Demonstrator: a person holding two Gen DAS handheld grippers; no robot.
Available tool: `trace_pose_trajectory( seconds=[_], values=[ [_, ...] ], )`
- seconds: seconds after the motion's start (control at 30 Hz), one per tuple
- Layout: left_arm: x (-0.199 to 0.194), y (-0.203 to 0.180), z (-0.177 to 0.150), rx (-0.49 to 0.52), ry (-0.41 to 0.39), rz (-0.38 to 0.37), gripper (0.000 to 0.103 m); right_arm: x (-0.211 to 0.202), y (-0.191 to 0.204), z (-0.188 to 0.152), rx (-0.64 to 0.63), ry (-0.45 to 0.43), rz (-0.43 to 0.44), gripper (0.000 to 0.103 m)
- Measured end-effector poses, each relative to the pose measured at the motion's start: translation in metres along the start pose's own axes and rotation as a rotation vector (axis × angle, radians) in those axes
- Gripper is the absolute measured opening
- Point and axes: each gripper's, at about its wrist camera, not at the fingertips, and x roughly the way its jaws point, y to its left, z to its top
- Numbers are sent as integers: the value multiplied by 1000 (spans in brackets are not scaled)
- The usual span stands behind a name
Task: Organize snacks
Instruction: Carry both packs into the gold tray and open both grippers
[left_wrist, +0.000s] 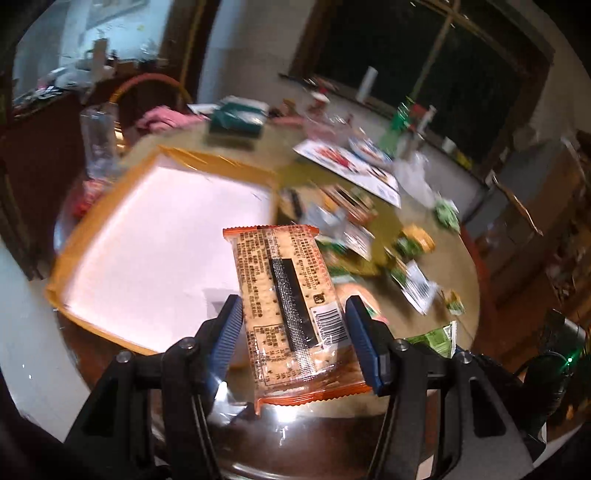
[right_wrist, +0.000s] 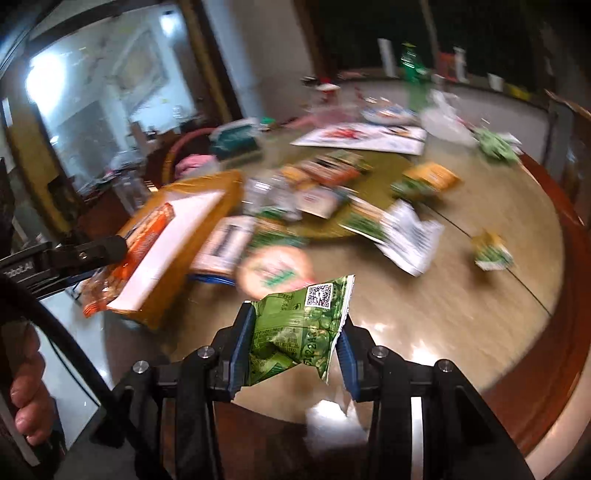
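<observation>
My left gripper (left_wrist: 293, 314) is shut on a long orange-edged cracker packet (left_wrist: 286, 295), held lengthwise between the blue pads, back side up, in front of an orange box (left_wrist: 218, 162) with a white inside. In the right wrist view that gripper (right_wrist: 114, 248) holds the packet (right_wrist: 147, 229) over the box (right_wrist: 207, 184) at the left. My right gripper (right_wrist: 295, 343) is shut on a crumpled green snack bag (right_wrist: 295, 328) with a QR code, lifted above the near edge of the round table (right_wrist: 461, 295).
Several loose snack packets (right_wrist: 325, 173) lie heaped on a green mat mid-table, with more scattered to the right (right_wrist: 493, 251). A printed flyer (right_wrist: 362, 138), a teal tissue box (right_wrist: 232, 142) and a clear bottle (left_wrist: 98, 136) stand farther back. A hand (right_wrist: 26, 387) shows at lower left.
</observation>
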Motion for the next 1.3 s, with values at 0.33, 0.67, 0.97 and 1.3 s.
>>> trace_pose_trajectory(
  seconds=[0.33, 0.67, 0.97, 1.3],
  values=[
    [36, 98, 26, -89, 15, 149, 59, 85, 116, 36, -147, 73, 203, 42],
    [67, 119, 31, -101, 100, 122, 59, 139, 148, 45, -165, 148, 191, 42],
    [86, 128, 31, -96, 127, 145, 55, 154, 145, 39, -175, 187, 159, 42],
    [61, 109, 31, -77, 76, 147, 81, 138, 137, 40, -149, 182, 200, 58]
  ],
)
